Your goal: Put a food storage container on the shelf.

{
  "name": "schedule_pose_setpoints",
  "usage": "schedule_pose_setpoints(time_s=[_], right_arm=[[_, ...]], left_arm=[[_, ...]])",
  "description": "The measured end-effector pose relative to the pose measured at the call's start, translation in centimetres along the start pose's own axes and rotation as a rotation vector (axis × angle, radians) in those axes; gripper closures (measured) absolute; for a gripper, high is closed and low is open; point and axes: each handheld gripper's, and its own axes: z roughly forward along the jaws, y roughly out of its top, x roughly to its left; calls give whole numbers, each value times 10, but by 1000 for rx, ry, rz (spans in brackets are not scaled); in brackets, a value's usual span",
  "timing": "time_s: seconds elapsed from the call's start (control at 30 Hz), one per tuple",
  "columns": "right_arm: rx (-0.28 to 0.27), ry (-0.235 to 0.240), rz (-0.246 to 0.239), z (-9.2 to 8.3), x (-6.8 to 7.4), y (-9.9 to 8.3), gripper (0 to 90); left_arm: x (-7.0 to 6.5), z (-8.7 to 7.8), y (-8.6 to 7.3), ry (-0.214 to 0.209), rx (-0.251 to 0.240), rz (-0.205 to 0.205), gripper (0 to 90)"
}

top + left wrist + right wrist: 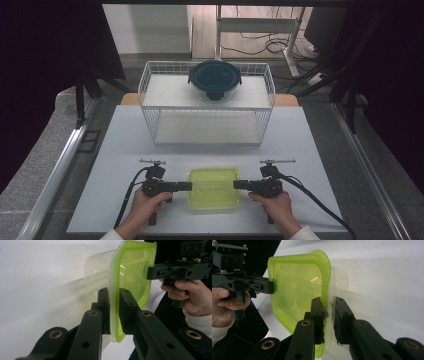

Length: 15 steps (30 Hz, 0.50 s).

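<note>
High view has your green-lidded box (213, 188) sitting on the white table (120, 150), near the front edge, right between your two grippers. Your left gripper (188, 186) is clamped on the lid's left rim, and your right gripper (237, 185) is pinched shut on the right rim. Further back there's a wire basket (150, 90) with a round dark-lidded container (215, 80) on top of it, well apart from the box.
</note>
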Motion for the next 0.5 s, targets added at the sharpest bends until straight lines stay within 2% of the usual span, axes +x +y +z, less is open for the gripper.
schedule_pose_setpoints(time_s=[0.2,0.33,0.43,0.5], right_arm=[[-18,3,-30,-5,5,-1,786],[-20,-6,-53,-7,8,-1,786],[-24,-33,-103,-9,15,0,785],[-30,-30,-111,-10,17,1,784]], left_arm=[[-8,-3,1,19,-9,54,808],[-10,-6,2,17,-9,73,809],[-12,-9,3,17,-19,82,811],[-12,-11,3,11,-23,87,811]])
